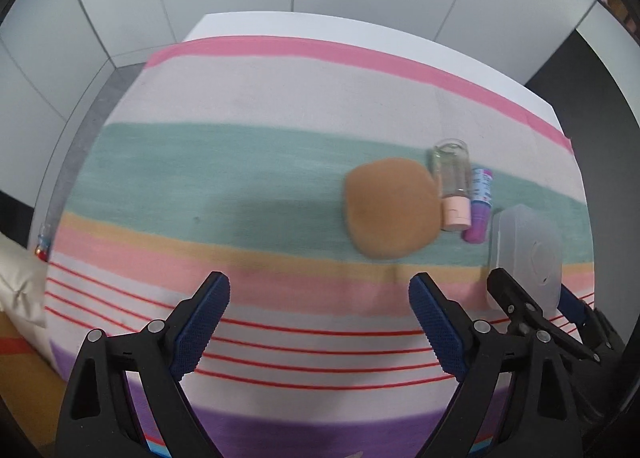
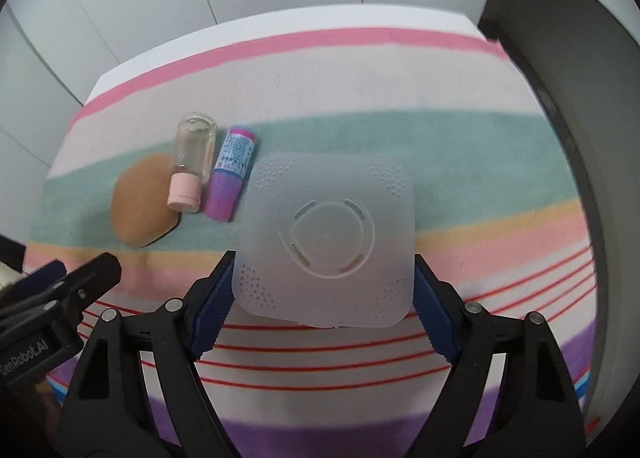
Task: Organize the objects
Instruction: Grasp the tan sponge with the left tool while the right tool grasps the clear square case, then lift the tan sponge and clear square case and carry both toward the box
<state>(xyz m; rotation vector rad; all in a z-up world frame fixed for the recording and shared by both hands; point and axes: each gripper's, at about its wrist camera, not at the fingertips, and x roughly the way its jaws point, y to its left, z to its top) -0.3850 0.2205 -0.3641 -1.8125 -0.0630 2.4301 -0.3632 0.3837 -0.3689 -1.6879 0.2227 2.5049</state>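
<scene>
With the frosted square case (image 2: 326,242) sitting between the right claw's (image 2: 322,298) parted pads, seemingly lined up for a side grip, the left claw (image 1: 318,322) hangs apart & empty over the striped surface (image 1: 260,98), w/ puff (image 1: 390,208), vial (image 1: 452,182) & purple tube (image 1: 480,206) just left of the case.

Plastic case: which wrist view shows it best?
The right wrist view: the plastic case fills the centre, lid pattern clear, between the right gripper fingers. The left wrist view catches only part of it at the right edge.
</scene>
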